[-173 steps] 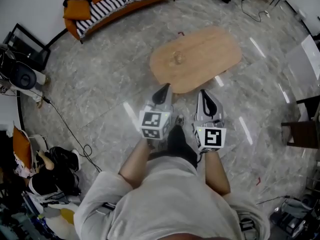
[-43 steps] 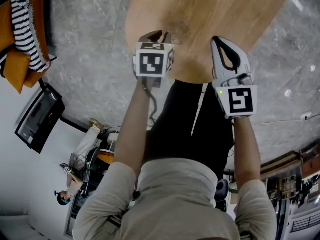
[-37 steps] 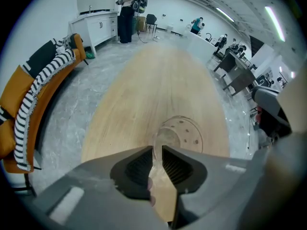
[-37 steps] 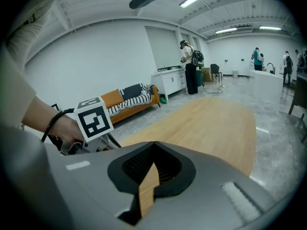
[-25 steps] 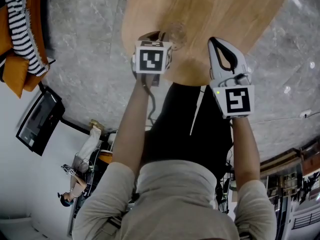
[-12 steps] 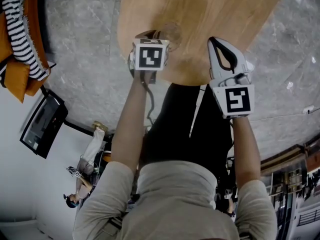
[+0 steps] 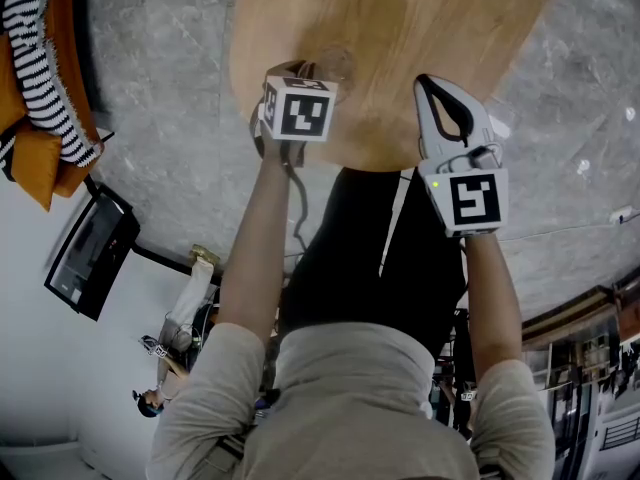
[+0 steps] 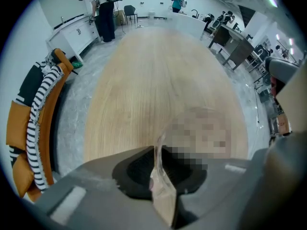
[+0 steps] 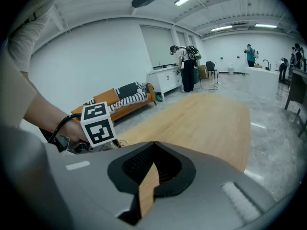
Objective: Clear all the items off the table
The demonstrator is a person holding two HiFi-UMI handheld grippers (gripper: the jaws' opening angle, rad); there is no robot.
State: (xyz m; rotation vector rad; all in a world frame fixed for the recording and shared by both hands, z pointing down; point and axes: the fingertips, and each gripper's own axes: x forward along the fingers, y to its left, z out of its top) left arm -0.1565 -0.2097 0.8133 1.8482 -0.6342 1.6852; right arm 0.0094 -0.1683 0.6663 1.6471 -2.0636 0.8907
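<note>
A clear glass point(image 7: 336, 65) stands near the near-left edge of the oval wooden table point(image 7: 440, 18). My left gripper point(image 7: 303, 71) reaches it from the left. In the left gripper view the jaws of my left gripper point(image 8: 158, 153) are shut on the thin clear wall of the glass point(image 8: 158, 145), and a mosaic patch hides most of the glass. My right gripper point(image 7: 437, 86) hovers over the table's near edge, shut with nothing in it. In the right gripper view my right gripper point(image 9: 153, 150) shows only a narrow slit, with the table point(image 9: 206, 119) beyond and the left gripper's marker cube point(image 9: 98, 123) at the left.
An orange sofa with a striped blanket point(image 7: 40, 68) stands left of the table on the marble floor point(image 7: 170, 98). A black screen point(image 7: 85, 258) lies on the floor near the wall. In the left gripper view, people point(image 8: 103, 11) and counters stand beyond the table's far end, and dark desks point(image 8: 235, 44) at the right.
I have walked up to the table from a distance. Over the last second my left gripper has pushed forward to the glass. The right gripper has hardly moved.
</note>
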